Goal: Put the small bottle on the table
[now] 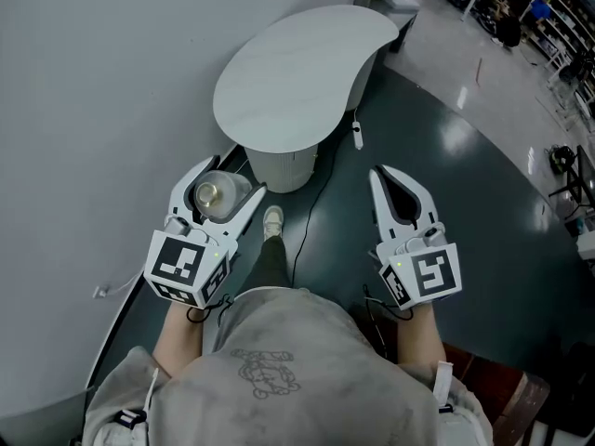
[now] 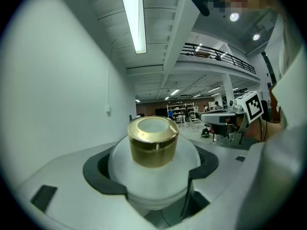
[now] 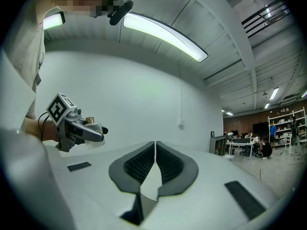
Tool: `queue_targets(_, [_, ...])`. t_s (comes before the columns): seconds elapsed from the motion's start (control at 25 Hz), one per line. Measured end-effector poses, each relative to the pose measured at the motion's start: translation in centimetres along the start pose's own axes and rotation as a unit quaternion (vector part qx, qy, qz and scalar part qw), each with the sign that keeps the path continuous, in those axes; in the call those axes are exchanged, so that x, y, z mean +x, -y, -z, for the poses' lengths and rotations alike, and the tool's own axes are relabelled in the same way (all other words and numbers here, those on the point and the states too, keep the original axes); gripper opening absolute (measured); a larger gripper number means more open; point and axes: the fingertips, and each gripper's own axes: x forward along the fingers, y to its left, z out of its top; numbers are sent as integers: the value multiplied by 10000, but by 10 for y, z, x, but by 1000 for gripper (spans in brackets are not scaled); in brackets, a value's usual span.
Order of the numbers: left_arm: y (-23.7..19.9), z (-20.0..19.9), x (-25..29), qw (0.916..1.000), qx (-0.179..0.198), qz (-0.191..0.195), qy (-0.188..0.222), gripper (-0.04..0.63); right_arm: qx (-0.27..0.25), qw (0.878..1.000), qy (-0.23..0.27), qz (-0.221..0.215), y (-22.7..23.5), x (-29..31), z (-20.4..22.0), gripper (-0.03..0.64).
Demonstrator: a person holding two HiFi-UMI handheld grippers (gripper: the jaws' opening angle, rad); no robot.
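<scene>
Left gripper (image 1: 234, 177) was clamped around the gold-capped small bottle (image 1: 214, 196), cap up, held in the air just off the 7 o'clock edge of the white table (image 1: 297, 63), not on it. Right gripper (image 1: 383, 177) was at 3 o'clock of the left, jaws pressed together, nothing between.
</scene>
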Motion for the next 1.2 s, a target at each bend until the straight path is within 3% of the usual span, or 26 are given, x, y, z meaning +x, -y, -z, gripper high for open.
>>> queue_targets(0.48, [-55,9,62,9999,-59,90,10,341,-93,9997,-224,50,27,71,26,32])
queue_targets(1.2, [-185,12,193,9987,-281,353,-216,341,-32,9973,-729,39,80,244,42,32])
